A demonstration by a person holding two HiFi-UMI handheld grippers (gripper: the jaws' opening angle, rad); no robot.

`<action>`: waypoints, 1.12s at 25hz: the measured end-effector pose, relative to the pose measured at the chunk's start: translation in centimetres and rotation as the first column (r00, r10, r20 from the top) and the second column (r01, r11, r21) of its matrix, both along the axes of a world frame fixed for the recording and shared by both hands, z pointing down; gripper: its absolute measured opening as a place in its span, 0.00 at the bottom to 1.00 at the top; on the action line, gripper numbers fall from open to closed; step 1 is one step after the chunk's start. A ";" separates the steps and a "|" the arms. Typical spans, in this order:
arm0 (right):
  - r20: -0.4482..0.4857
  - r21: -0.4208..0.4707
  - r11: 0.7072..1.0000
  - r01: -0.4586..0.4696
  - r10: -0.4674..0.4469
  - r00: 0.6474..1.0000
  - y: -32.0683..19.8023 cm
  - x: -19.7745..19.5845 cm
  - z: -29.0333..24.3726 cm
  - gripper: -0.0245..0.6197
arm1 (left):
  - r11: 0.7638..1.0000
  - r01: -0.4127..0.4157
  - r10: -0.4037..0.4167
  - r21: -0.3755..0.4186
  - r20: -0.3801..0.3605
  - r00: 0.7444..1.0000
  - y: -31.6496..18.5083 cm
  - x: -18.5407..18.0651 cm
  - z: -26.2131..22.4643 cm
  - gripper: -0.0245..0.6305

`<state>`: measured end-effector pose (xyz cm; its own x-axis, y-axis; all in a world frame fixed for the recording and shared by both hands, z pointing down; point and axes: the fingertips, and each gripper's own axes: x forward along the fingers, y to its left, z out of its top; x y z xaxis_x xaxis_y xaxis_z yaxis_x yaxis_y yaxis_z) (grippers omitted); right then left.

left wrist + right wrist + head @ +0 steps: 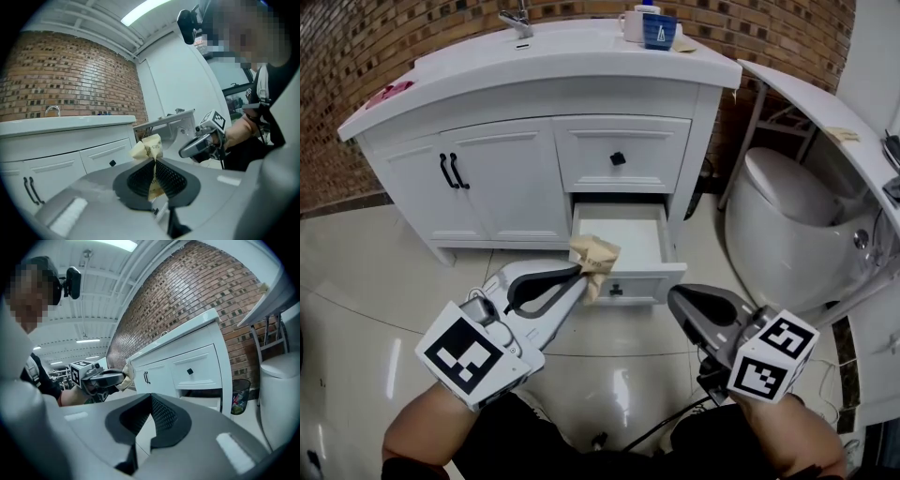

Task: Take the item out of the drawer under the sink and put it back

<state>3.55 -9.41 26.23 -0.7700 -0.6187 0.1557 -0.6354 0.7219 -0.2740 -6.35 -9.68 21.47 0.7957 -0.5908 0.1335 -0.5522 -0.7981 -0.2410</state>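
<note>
The lower drawer (620, 232) of the white sink cabinet (534, 84) stands pulled out, and its white inside shows bare. My left gripper (579, 273) is shut on a crumpled tan packet (594, 256), held just above the drawer's front left corner. In the left gripper view the packet (148, 148) sticks up from between the closed pads of the left gripper (153, 162). My right gripper (676, 298) hovers at the drawer's front right, shut with nothing in it. The right gripper view shows the right gripper (150, 405) with its jaws together, and the left gripper (107, 377) holding the packet (126, 374).
The upper drawer (618, 157) with a black knob is closed, as are the cabinet doors (456, 172). A toilet (792, 220) stands close on the right under a white shelf (820, 103). Cups (652, 26) and a tap (517, 21) sit on the counter. A waste bin (240, 401) stands beside the cabinet.
</note>
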 end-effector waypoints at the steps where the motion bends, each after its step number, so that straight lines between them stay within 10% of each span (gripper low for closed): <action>1: -0.005 0.006 1.000 0.002 -0.002 1.000 0.2 -0.1 0.0 0.04 | 1.000 0.001 -0.001 -0.008 -0.022 1.000 0.4 -0.1 -0.1 0.07; 28: 0.000 -0.025 1.000 0.000 0.000 1.000 -0.1 -0.4 0.6 0.04 | 0.990 -0.005 -0.005 -0.138 -0.076 0.997 1.3 -1.3 4.5 0.05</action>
